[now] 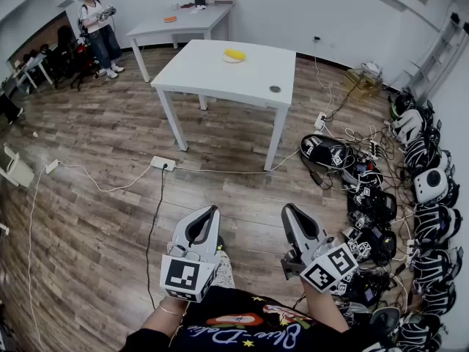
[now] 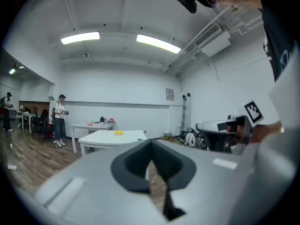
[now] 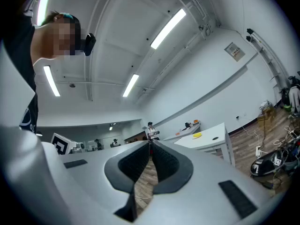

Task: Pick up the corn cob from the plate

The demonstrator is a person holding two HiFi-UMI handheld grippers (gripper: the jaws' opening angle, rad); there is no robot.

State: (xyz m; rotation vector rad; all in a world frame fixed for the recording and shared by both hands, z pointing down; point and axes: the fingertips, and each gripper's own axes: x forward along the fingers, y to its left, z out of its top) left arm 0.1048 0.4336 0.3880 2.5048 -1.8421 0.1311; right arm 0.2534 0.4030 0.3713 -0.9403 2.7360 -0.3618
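The yellow corn cob [image 1: 234,53] lies on a small plate [image 1: 228,59] at the far side of a white table [image 1: 220,75]. Both grippers hover low over the wooden floor close to my body, far short of that table. My left gripper [image 1: 212,210] has its jaws together and holds nothing. My right gripper [image 1: 288,209] is likewise shut and empty. In the left gripper view the gripper [image 2: 150,142] points level at the table, with the corn cob [image 2: 118,133] small in the distance. The right gripper view has its gripper [image 3: 150,142] aimed slightly left of the corn cob [image 3: 197,135].
A small dark disc [image 1: 275,89] sits on the table's near right corner. A second white table [image 1: 179,22] with items stands behind. A person [image 1: 99,28] stands at the back left. Cables and a power strip [image 1: 163,163] cross the floor. Headsets and gear [image 1: 421,196] line the right wall.
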